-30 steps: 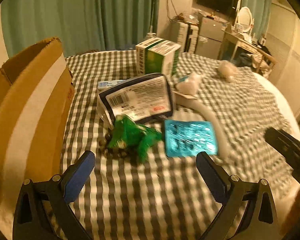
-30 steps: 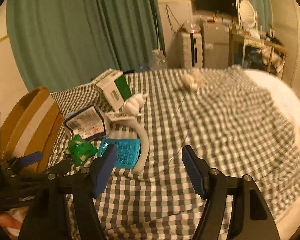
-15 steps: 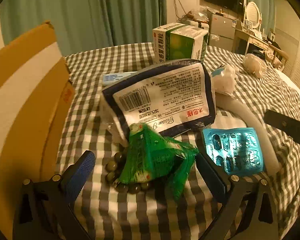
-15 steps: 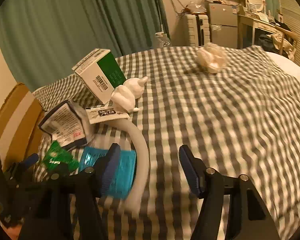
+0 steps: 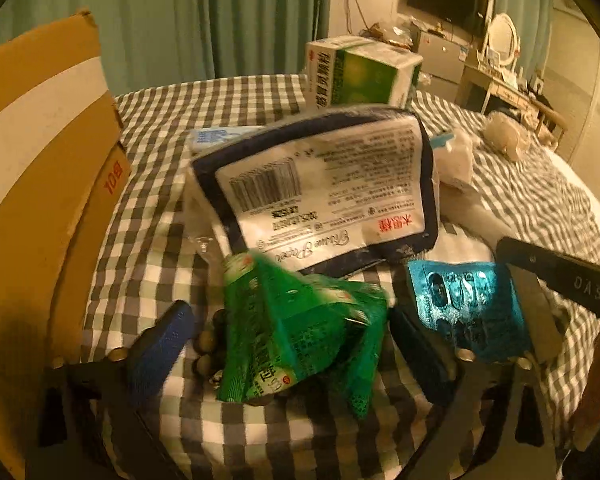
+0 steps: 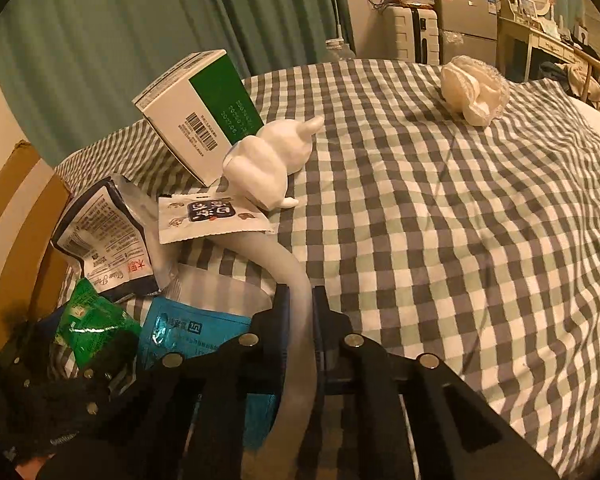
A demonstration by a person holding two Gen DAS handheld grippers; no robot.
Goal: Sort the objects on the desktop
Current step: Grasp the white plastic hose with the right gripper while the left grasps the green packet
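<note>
A heap lies on the checked cloth. My left gripper (image 5: 288, 344) is open, its blue pads either side of a green packet (image 5: 296, 336) that rests on dark beads (image 5: 208, 344). Behind it lies a dark-edged tissue pack (image 5: 324, 188), and to the right a blue blister pack (image 5: 468, 308). My right gripper (image 6: 300, 320) is shut on a curved white band (image 6: 296, 292) beside the blue pack (image 6: 196, 328). The green packet (image 6: 96, 320) shows at the left of the right wrist view.
A cardboard box (image 5: 40, 168) stands at the left. A green and white carton (image 6: 196, 112), a white figurine (image 6: 268, 160), a printed sachet (image 6: 208, 216) and a crumpled white bundle (image 6: 476, 88) lie further back on the cloth (image 6: 460, 220).
My left gripper has moved forward until its pads flank the green packet. My right gripper has moved down to the white band and closed on it.
</note>
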